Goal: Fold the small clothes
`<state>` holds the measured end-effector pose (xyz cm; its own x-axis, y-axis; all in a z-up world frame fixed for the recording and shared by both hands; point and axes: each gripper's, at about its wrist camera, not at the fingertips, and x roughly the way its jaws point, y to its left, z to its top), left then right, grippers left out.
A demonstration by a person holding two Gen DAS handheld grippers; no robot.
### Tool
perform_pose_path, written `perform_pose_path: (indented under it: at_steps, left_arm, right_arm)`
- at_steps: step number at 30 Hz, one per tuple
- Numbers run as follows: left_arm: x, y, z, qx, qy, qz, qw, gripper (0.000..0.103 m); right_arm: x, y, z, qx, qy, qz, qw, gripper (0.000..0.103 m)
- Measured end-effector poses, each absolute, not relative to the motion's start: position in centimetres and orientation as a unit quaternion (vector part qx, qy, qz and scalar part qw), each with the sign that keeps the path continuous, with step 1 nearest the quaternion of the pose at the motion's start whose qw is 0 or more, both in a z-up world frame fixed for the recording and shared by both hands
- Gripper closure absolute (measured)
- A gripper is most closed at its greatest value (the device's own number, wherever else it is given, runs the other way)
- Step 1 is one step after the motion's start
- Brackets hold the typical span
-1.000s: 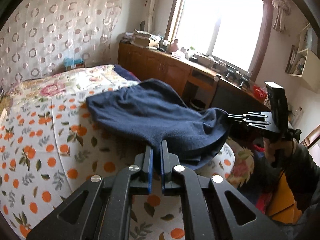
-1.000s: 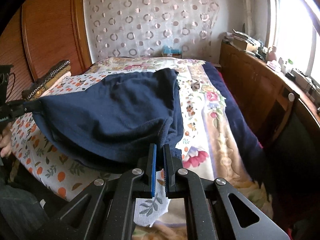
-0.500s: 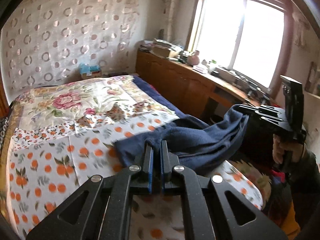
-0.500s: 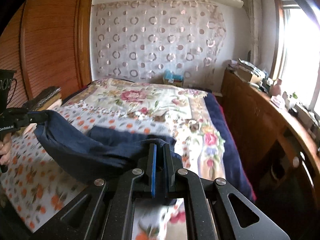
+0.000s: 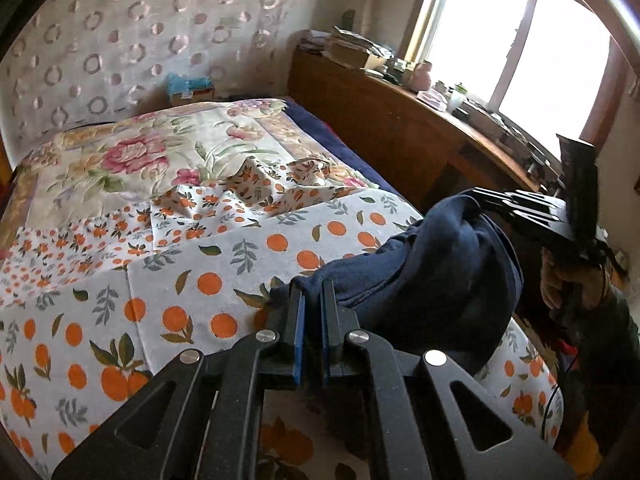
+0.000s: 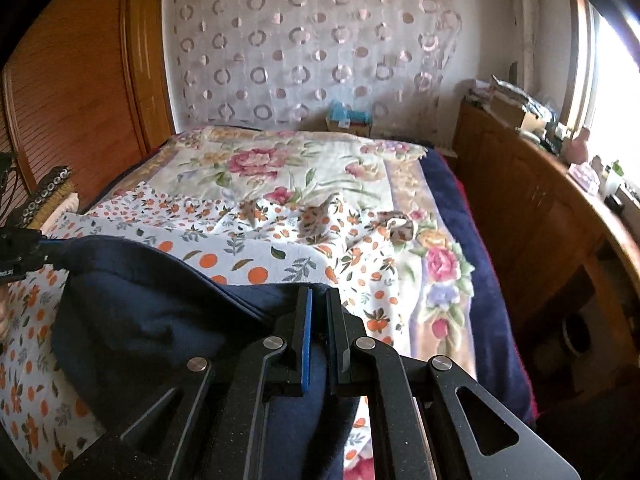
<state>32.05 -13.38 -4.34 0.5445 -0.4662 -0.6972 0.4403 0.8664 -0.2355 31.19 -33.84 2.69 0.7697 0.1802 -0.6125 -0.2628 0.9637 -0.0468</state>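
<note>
A navy blue garment [image 5: 432, 272] hangs bunched between my two grippers over the near edge of the bed. In the left wrist view my left gripper [image 5: 312, 286] pinches one corner of it; its jaws are just beginning to open, and the cloth is still between the blue pads. At the right of that view my right gripper [image 5: 476, 196], held by a hand, grips the other end. In the right wrist view the right gripper [image 6: 319, 292] is shut on the garment [image 6: 140, 300], which sags to the left towards the left gripper [image 6: 44, 246].
The bed carries an orange-print sheet [image 5: 200, 248] over a floral blanket [image 6: 248, 164]. A wooden cabinet [image 5: 400, 132] with clutter runs along the window side. A wooden wardrobe [image 6: 80, 80] and folded cloths [image 6: 52, 192] are on the other side. A box [image 6: 348, 116] sits at the head.
The garment lay spread across the bed. Both grippers have drawn it back towards the near edge, where it now hangs bunched between them, leaving the sheet bare.
</note>
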Motion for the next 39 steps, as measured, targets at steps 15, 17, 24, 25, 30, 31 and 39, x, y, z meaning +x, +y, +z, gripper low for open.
perform_pose_path:
  at_steps: [15, 17, 24, 25, 30, 31, 39]
  left_arm:
    - [32.4, -13.0, -5.7, -0.012, 0.417, -0.253, 0.873, 0.039]
    - [32.8, -13.3, -6.6, -0.017, 0.429, -0.255, 0.866, 0.039]
    - [34.5, -14.4, -8.8, -0.04, 0.466, -0.265, 0.843, 0.039]
    - [34.6, -14.5, -8.8, -0.04, 0.464, -0.266, 0.844, 0.039]
    - [34.6, -15.0, -8.8, -0.04, 0.458, -0.272, 0.845, 0.042]
    - [34.6, -15.2, -8.9, -0.039, 0.457, -0.278, 0.844, 0.047]
    - [33.1, -16.8, -7.8, 0.018, 0.438, -0.275, 0.855, 0.082]
  right_arm:
    - [28.7, -36.3, 2.6, -0.016, 0.337, 0.146, 0.93, 0.045]
    - [28.8, -36.2, 2.0, -0.022, 0.348, 0.143, 0.926, 0.045]
    - [30.9, -36.3, 0.5, -0.018, 0.382, 0.136, 0.914, 0.044]
    - [31.0, -36.3, 0.5, -0.015, 0.385, 0.136, 0.913, 0.044]
    - [31.3, -36.0, 0.5, -0.006, 0.396, 0.147, 0.907, 0.044]
    - [31.2, -36.0, 0.3, -0.003, 0.398, 0.148, 0.905, 0.044]
    - [31.8, -37.0, -0.6, 0.058, 0.426, 0.169, 0.887, 0.044]
